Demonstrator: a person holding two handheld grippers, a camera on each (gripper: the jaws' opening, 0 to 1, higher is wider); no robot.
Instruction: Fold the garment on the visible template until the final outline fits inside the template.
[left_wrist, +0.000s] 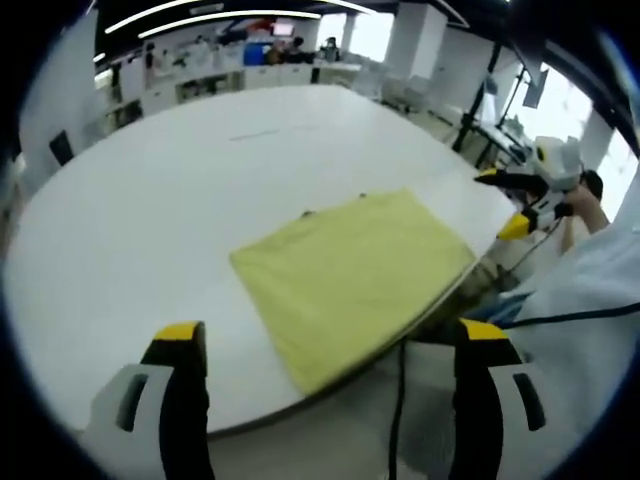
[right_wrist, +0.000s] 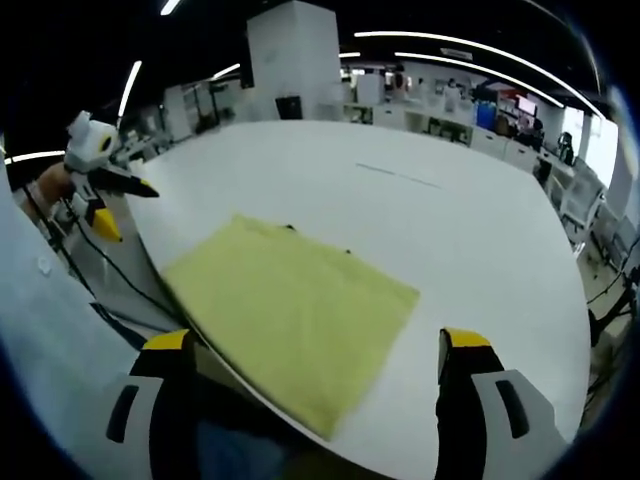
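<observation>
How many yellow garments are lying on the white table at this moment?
1. The folded yellow garment lies flat near the white table's edge closest to the person. Both grippers are open and hold nothing. Whether something is hidden under it cannot be told.

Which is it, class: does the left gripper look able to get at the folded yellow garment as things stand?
Probably yes: the left gripper is open, and nothing lies between it and the yellow garment on the white table.
</observation>
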